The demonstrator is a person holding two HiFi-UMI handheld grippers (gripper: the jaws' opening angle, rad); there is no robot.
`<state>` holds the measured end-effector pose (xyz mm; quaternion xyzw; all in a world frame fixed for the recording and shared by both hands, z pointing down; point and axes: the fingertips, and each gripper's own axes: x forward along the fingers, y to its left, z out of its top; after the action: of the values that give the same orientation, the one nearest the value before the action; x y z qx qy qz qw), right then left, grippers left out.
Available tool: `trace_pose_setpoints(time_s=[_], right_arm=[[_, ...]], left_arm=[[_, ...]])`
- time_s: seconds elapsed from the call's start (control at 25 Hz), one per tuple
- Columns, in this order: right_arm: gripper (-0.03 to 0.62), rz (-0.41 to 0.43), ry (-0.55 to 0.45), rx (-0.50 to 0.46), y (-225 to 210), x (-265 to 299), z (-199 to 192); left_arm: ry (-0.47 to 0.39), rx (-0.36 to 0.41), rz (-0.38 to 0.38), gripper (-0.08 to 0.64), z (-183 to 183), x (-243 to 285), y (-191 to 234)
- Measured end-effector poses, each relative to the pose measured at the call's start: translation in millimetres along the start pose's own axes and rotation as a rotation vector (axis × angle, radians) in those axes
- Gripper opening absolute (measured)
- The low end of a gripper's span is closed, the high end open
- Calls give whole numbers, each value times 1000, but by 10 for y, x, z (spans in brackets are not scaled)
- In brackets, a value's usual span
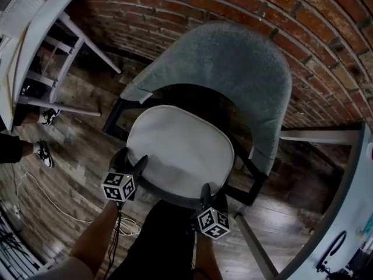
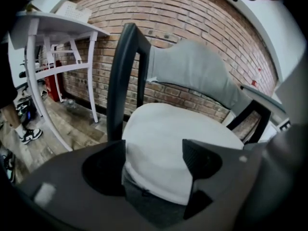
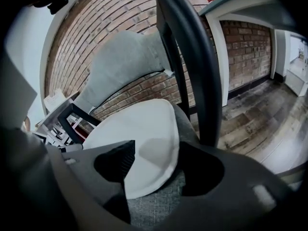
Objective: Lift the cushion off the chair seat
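A white oval cushion lies on the grey seat of a chair with a grey padded backrest. My left gripper is at the cushion's near left edge. My right gripper is at its near right edge. In the left gripper view the cushion reaches in between the wide jaws of the left gripper, with the grey seat below it. In the right gripper view the cushion's rim sits between the spread jaws of the right gripper. Neither gripper visibly presses on the cushion.
The black chair frame rises beside each gripper as a post and another post. A brick wall stands behind. A white table stands at the left, a pale counter at the right. A white cable and a shoe lie on the wood floor.
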<state>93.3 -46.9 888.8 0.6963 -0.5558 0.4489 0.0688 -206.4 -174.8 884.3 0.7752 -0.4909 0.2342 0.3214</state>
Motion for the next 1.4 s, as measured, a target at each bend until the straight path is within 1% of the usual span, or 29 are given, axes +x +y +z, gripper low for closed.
trace_pose_setpoints(time_s=[0.08, 0.12, 0.2, 0.28, 0.36, 0.48, 0.52, 0.56, 0.6, 0.68, 0.76, 0.92, 1.04, 1.2, 1.4], right_arm=[[287, -2, 0, -3, -5, 9, -2], [287, -2, -1, 1, -10, 10, 3], [287, 2, -3, 15, -12, 2, 11], [287, 12, -4, 35, -6, -5, 11], [287, 25, -6, 56, 2, 2, 5], [282, 41, -23, 88, -8, -9, 41], [249, 47, -32, 106, -29, -24, 63], [206, 54, -38, 125, -51, -35, 80], [176, 64, -42, 138, -60, -42, 96], [142, 81, -47, 134, -35, -53, 127], [118, 83, -48, 121, -4, -72, 136], [92, 73, -59, 80, 46, -117, 153], [77, 65, -70, 38, 103, -150, 181], [63, 66, -79, -8, 157, -228, 237], [57, 59, -81, -90, 231, -372, 353]], left_arm=[[-8, -49, 29, 337, 19, -9, 103], [-1, -73, 29, 337, 4, 2, 130], [29, -95, 1, 337, -59, 38, 115], [38, -115, -32, 337, -79, 58, 81], [18, -157, -45, 337, -41, 54, 75], [-13, -232, -41, 336, -6, 36, 101], [-19, -245, -38, 331, -7, 30, 110], [-22, -254, -35, 302, -10, 22, 119], [-22, -259, -35, 248, -15, 14, 129], [-14, -254, -41, 204, -39, -1, 135], [-5, -229, -48, 174, -57, -19, 127], [-11, -168, -46, 124, -20, -56, 85], [-32, -116, -37, 100, 38, -90, 37], [-65, -101, -35, 66, 110, -190, -36], [-91, -63, -11, 57, 223, -365, -140]])
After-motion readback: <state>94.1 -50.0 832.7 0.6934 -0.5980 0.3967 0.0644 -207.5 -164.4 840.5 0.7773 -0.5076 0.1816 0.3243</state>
